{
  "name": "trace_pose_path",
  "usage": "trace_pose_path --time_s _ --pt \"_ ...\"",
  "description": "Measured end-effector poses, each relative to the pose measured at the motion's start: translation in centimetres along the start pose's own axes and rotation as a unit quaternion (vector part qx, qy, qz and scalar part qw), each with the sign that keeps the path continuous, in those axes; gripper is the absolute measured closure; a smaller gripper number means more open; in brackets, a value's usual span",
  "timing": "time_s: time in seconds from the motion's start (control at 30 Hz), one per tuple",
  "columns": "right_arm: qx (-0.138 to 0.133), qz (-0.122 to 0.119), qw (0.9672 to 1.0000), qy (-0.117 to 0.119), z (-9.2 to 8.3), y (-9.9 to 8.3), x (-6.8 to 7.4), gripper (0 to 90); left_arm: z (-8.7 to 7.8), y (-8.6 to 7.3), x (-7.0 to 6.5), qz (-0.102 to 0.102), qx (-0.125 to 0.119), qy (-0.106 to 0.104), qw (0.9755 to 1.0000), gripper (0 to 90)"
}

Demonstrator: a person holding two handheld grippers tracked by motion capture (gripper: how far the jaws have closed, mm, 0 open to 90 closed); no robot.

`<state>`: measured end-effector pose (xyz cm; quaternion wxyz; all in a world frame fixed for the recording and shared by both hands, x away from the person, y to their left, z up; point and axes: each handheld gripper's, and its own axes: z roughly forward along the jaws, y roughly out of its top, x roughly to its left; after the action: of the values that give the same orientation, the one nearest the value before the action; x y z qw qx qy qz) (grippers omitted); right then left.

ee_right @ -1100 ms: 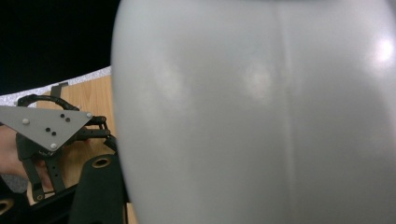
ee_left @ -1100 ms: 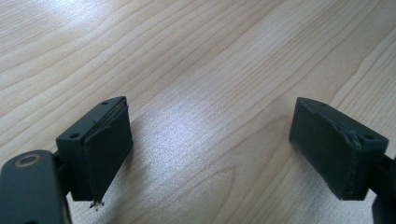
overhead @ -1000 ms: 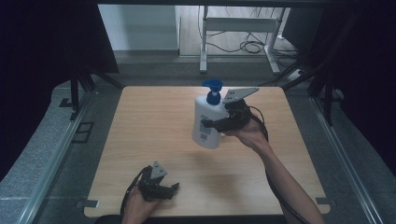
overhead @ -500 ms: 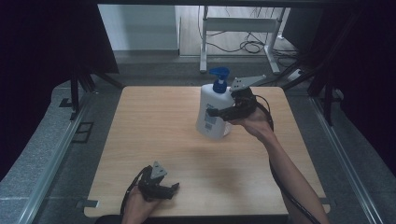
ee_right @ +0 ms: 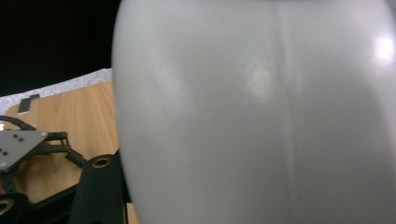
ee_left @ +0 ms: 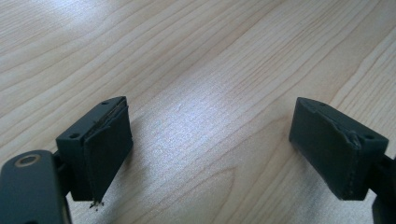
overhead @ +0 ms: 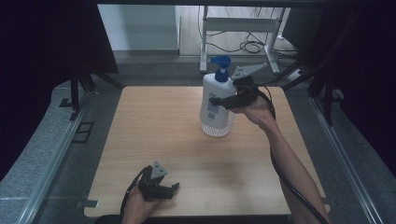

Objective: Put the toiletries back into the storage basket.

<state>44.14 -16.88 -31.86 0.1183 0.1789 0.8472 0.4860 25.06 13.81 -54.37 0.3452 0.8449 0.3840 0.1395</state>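
A white pump bottle [overhead: 211, 100] with a blue pump head [overhead: 221, 64] stands upright over the back right of the wooden table [overhead: 159, 126]. Its clear base is close to the tabletop; I cannot tell whether it touches. My right gripper [overhead: 217, 99] is shut on the bottle's middle, coming in from the right. In the right gripper view the bottle's white wall [ee_right: 257, 116] is pressed up close beside one black jaw. My left gripper [overhead: 169, 188] rests near the table's front left edge. Its jaws are open with bare wood between the pads [ee_left: 109, 149].
Behind the table stands a white metal frame [overhead: 236, 23], with cables [overhead: 250, 45] on the floor. Grey floor mats [overhead: 56, 154] and rails run along both sides. Dark curtains close in at the left and right.
My right gripper has carried the bottle to the right and toward the back of the table, a little higher, and the bottle has gone from tilted to upright. The left gripper has not moved.
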Motion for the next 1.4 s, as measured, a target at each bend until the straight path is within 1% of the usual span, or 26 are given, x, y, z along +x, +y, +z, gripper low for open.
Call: trace_pose_path --time_s 0.27,0.4,0.57,0.63,0.8,1.03,1.4 --pt "0.006 0.000 1.0000 -0.006 0.3 -0.3 -1.9 37.9 0.0 0.0 0.0 0.000 0.000 0.000 1.0000 12.5" --pt "0.011 -0.002 0.9999 -0.009 0.5 -0.4 -2.6 37.9 0.0 0.0 0.0 0.000 -0.001 0.000 1.0000 12.5" --pt "0.009 0.003 0.9999 -0.012 0.7 -0.6 -3.6 37.9 0.0 0.0 0.0 0.001 0.000 0.000 1.0000 12.5" --pt "0.012 0.000 0.9998 -0.014 0.9 -0.7 -3.9 37.9 0.0 0.0 0.0 0.001 0.000 0.000 1.0000 12.5" --pt "0.014 -0.004 0.9998 -0.013 1.7 -0.9 -4.4 38.0 0.0 0.0 0.0 0.000 -0.001 0.000 1.0000 12.5" --pt "0.029 -0.012 0.9994 -0.011 2.8 -1.3 -4.8 38.0 0.0 0.0 0.0 0.001 0.000 0.001 1.0000 12.5" --pt "0.039 -0.005 0.9992 -0.007 3.9 -2.8 -5.6 37.9 0.0 0.0 0.0 0.001 0.001 0.000 1.0000 12.5"
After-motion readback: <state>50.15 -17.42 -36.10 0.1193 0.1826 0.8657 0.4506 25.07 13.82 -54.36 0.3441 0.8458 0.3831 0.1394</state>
